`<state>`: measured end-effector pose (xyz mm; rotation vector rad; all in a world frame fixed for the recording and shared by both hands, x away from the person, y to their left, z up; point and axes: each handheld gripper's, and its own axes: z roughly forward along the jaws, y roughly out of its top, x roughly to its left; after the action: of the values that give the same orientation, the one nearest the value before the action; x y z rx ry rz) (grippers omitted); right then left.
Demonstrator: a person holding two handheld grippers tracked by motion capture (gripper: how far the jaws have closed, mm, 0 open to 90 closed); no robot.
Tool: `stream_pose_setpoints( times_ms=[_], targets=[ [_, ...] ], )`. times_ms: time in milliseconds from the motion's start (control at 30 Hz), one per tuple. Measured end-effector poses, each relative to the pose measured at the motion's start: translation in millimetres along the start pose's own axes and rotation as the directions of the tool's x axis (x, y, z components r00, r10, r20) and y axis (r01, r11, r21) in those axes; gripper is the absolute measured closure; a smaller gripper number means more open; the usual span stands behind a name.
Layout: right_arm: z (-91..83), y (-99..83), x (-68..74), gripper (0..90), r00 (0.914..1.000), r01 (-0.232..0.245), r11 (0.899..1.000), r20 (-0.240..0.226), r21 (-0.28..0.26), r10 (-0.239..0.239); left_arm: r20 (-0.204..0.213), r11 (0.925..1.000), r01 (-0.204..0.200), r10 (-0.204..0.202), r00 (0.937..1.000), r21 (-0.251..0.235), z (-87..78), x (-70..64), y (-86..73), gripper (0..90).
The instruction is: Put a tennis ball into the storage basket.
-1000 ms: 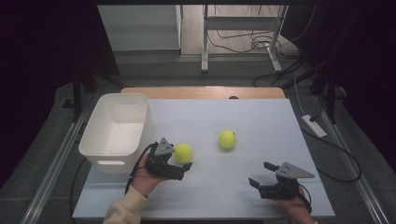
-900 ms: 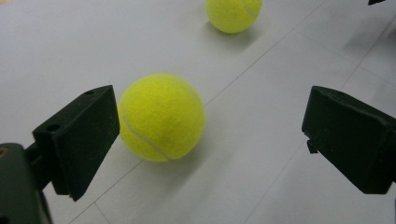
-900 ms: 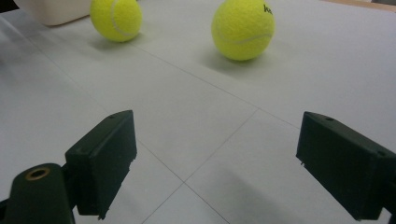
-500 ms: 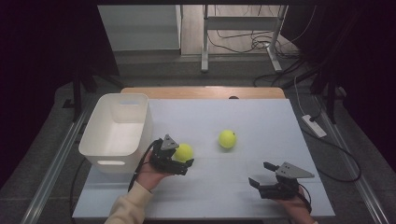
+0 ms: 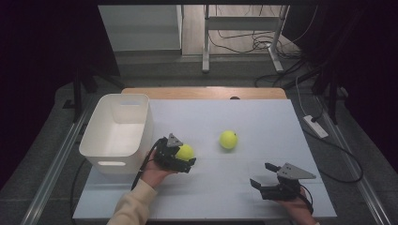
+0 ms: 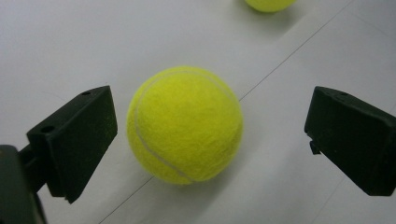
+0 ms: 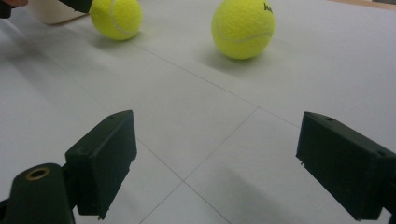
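Note:
A yellow tennis ball [image 5: 185, 152] [image 6: 185, 124] [image 7: 116, 17] lies on the white table between the open jaws of my left gripper [image 5: 187, 158] [image 6: 210, 135]; the jaws stand apart from it on both sides. A second tennis ball [image 5: 228, 139] [image 7: 242, 28] [image 6: 270, 4] rests farther right on the table. My right gripper [image 5: 263, 175] [image 7: 224, 163] stands open near the front right edge, nothing between its jaws, pointing toward both balls.
A white plastic bin [image 5: 117, 132] stands at the left side of the table, just left of my left hand. The table's wooden far edge [image 5: 204, 93] lies behind. Cables and a power strip [image 5: 315, 126] lie on the floor to the right.
My left gripper has slid forward around the near ball, so the ball now sits deeper between its jaws. The right gripper has stayed where it was.

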<state>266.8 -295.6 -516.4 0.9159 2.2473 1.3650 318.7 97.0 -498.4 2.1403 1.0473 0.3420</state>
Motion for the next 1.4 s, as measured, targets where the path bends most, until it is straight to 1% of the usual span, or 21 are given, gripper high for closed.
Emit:
stream_pose_setpoints(
  times_ms=[367,400,467,567,667,733,767,833,867,900,1000,1133,1300,1400],
  targets=[
    [0.5,-0.1,0.2,12.0,1.0,0.0,1.0,-0.001,-0.001,0.0,0.005,0.9996,0.006,-0.006,1.0,0.029,11.1,3.5,-0.5,3.6],
    [0.6,-0.1,0.1,12.0,1.0,-0.001,1.0,-0.001,-0.001,0.001,0.007,0.9995,0.006,-0.006,1.0,0.032,12.2,3.9,-0.6,3.6],
    [0.5,-0.2,0.1,12.0,1.0,-0.001,1.0,0.0,0.0,0.001,0.023,0.9987,0.019,-0.02,0.9995,0.047,16.8,5.8,-1.1,4.1],
    [0.1,-0.2,-0.1,11.9,1.0,-0.002,1.0,-0.001,0.0,0.002,0.027,0.9982,0.025,-0.027,0.9993,0.055,19.1,6.8,-1.4,5.2],
    [0.0,-0.3,-0.3,11.9,1.0,-0.002,1.0,0.0,0.0,0.002,0.024,0.9977,0.025,-0.027,0.9994,0.063,21.1,8.1,-2.2,8.8],
    [0.1,-0.3,-0.2,11.9,1.0,-0.002,1.0,0.0,0.0,0.002,0.017,0.9978,0.022,-0.023,0.9996,0.062,20.8,8.7,-2.7,13.8],
    [0.1,-0.4,-0.2,11.9,1.0,-0.002,1.0,0.0,0.001,0.002,0.01,0.9983,0.029,-0.029,0.9995,0.05,19.8,10.2,-3.4,13.8],
    [0.3,-0.4,-0.2,11.9,1.0,-0.002,1.0,0.0,0.002,0.002,-0.003,0.9989,0.03,-0.03,0.9996,0.037,18.5,12.7,-5.0,23.2],
    [0.4,-0.4,-0.2,11.9,1.0,-0.002,1.0,0.0,0.002,0.002,-0.003,0.9989,0.03,-0.03,0.9996,0.037,18.5,12.7,-5.0,25.5],
    [0.4,-0.5,-0.2,11.9,1.0,-0.002,1.0,0.001,0.003,0.002,0.011,0.9987,0.042,-0.042,0.999,0.03,18.3,15.6,-6.5,25.8],
    [0.4,-0.5,0.0,11.9,1.0,-0.003,1.0,0.001,0.003,0.003,0.017,0.9987,0.042,-0.042,0.999,0.029,17.9,16.6,-6.8,26.2],
    [0.6,-0.5,0.3,11.9,1.0,-0.003,1.0,0.0,0.002,0.003,0.014,0.9989,0.034,-0.035,0.9993,0.031,17.3,16.0,-6.7,26.8],
    [0.3,-0.5,0.1,11.9,1.0,-0.005,1.0,0.002,0.003,0.005,-0.003,0.9993,0.025,-0.025,0.9997,0.026,15.5,14.6,-6.6,27.0],
    [0.3,-0.6,0.0,12.0,1.0,-0.004,1.0,0.002,0.005,0.004,0.0,0.9995,0.029,-0.029,0.9996,0.009,11.8,14.7,-6.1,27.0]
  ],
)
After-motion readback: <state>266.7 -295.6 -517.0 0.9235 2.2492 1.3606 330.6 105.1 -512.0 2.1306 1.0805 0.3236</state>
